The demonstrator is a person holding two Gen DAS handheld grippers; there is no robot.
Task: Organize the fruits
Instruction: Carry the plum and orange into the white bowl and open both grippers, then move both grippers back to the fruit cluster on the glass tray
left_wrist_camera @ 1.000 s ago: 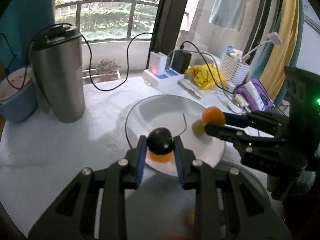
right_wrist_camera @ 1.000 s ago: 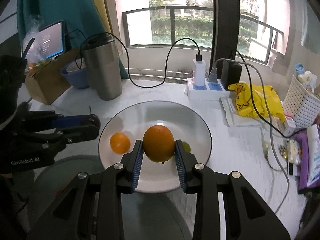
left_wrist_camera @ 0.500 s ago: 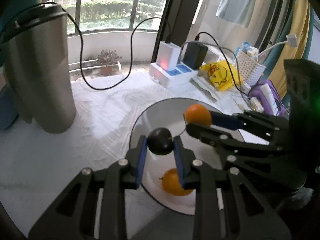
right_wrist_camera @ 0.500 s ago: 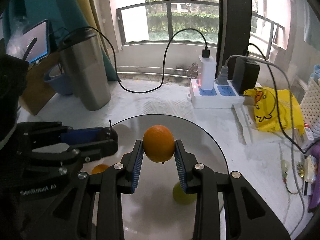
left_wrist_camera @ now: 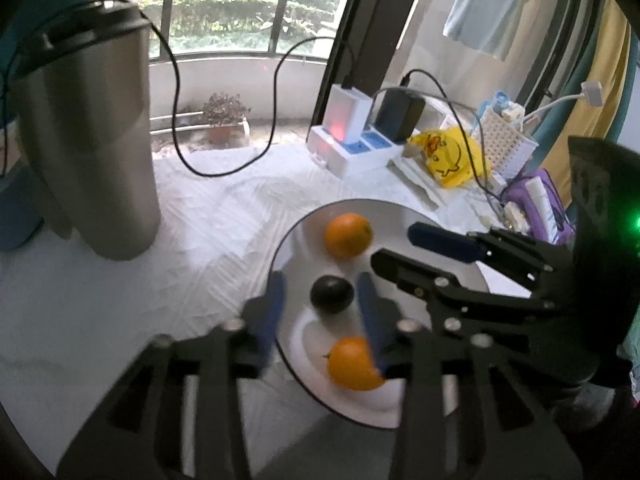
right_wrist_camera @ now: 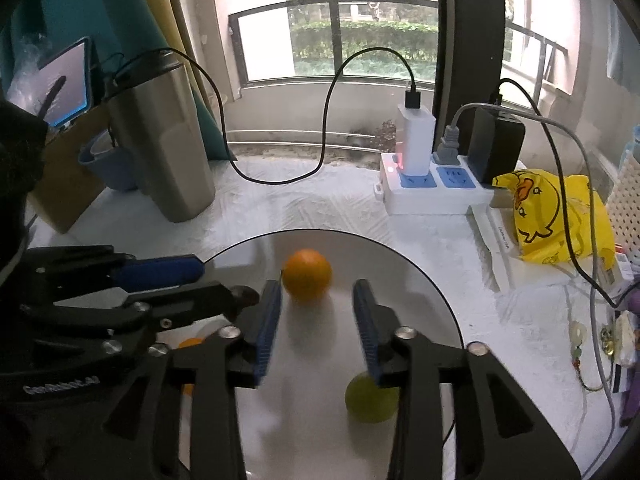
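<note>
Release step on both sides: both grippers' jaws have just been opening and the fruit is down on the round plate (right_wrist_camera: 436, 284). L gripper (left_wrist_camera: 320, 300) stands partway open, dark plum-like fruit (left_wrist_camera: 332, 294) sitting on the plate between its blue pads w/ clear gaps either side, so not gripped. R gripper (right_wrist_camera: 316, 316) likewise partway open, its orange (right_wrist_camera: 307, 275) resting on the plate just ahead of the tips, near the L-hand pad, no squeeze on it. A second orange (left_wrist_camera: 354, 364) lies at the plate's near edge, partly behind the L gripper's R finger; a green fruit (right_wrist_camera: 368, 398) sits low in the R wrist view, partly hidden by the R finger. Next, I'd judge: back both tools up and away w/o nudging the round fruit, it'll roll easily. Pose: both grippers pitched down steeply over the plate, side by side, R one crossing the L view from the right, close but apart.
</note>
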